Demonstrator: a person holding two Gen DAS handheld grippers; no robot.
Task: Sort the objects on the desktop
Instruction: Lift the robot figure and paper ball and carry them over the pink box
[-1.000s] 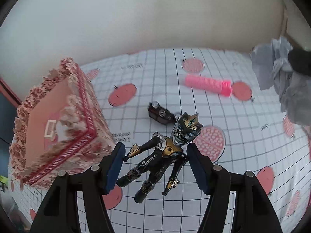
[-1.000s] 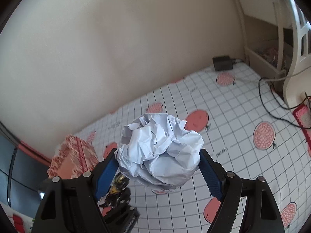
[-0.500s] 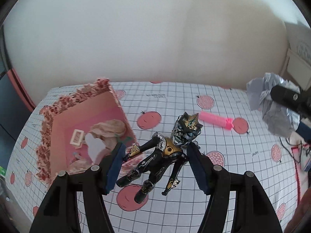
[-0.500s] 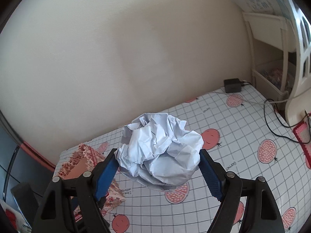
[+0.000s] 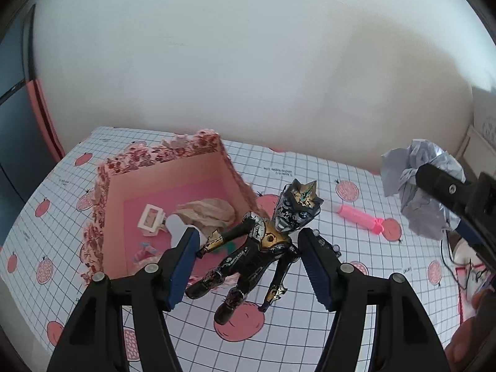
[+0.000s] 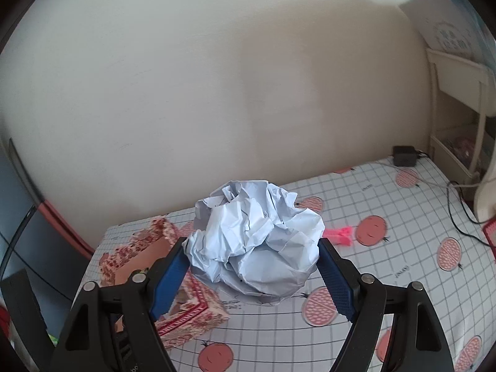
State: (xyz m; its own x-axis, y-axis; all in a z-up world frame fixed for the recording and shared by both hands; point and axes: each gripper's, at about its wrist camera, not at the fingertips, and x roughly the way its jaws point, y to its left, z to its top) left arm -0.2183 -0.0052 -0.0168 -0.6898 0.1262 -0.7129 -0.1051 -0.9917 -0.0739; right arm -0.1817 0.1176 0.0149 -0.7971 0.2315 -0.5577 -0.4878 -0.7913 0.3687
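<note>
- The table (image 5: 356,325) carries an open pink box (image 5: 173,192).
- A crumpled paper ball (image 6: 257,241) is clamped in the right gripper (image 6: 252,266) fingers.
- A toy figure (image 5: 257,248) is pinched aloft by the left gripper (image 5: 248,263); release over the box is judged next.

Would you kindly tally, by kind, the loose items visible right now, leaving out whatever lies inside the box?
Toy figure, in the left gripper: 1
Crumpled paper ball, in the right gripper: 1
Pink ridged tube on the tablecloth: 1
Patterned pink box: 1
Black adapter: 1
Total: 5
</note>
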